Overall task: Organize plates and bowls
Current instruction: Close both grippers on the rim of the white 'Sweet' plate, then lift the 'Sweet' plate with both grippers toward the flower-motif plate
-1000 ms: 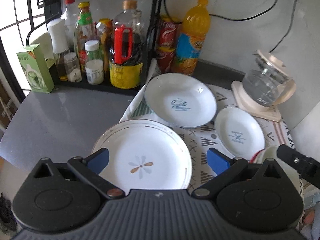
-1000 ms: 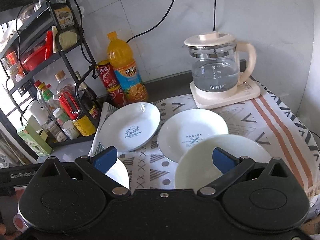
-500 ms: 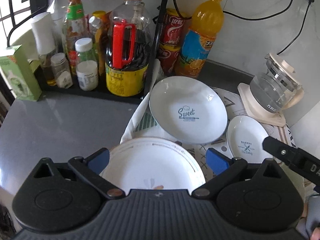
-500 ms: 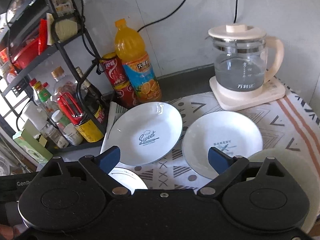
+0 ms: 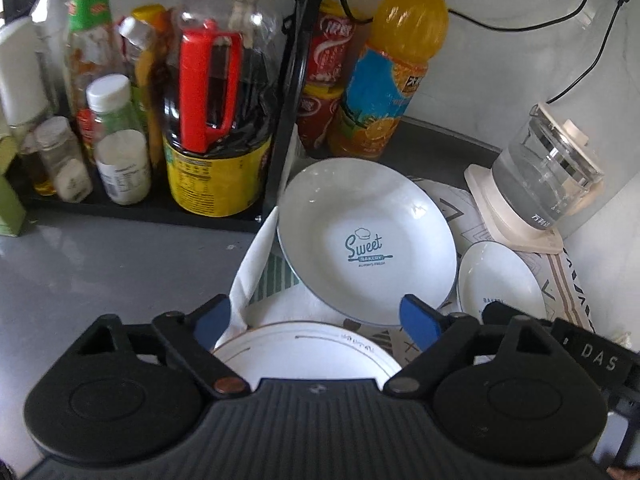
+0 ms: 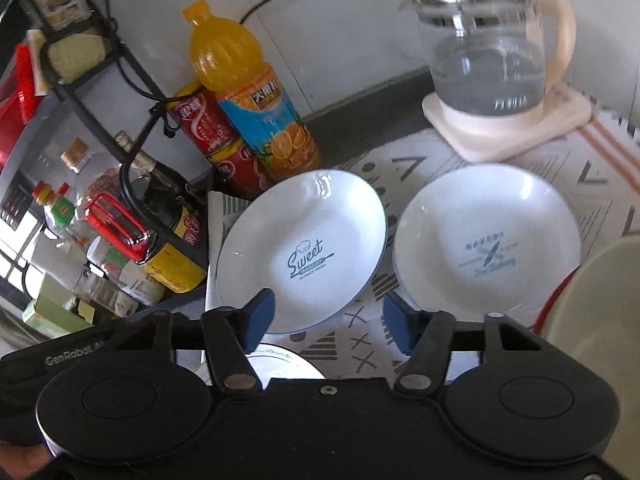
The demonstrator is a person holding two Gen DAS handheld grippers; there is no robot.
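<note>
My left tongs (image 5: pixel 316 316) spread wide over the gold-rimmed plate (image 5: pixel 304 354) near me, right tongs (image 6: pixel 326 320) spread just short of the Sweet plate (image 6: pixel 304 252), bakery plate (image 6: pixel 486 244) to its right

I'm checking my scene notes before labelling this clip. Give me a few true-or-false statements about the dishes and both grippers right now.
1. The Sweet plate lies on the patterned cloth. True.
2. The left hand-held gripper is shut on a plate. False: its jaws are open, above the gold-rimmed plate.
3. The glass kettle holds water. True.
4. The orange drink bottle lies on its side. False: it stands upright.
5. The right hand-held gripper is open and holds nothing. True.
</note>
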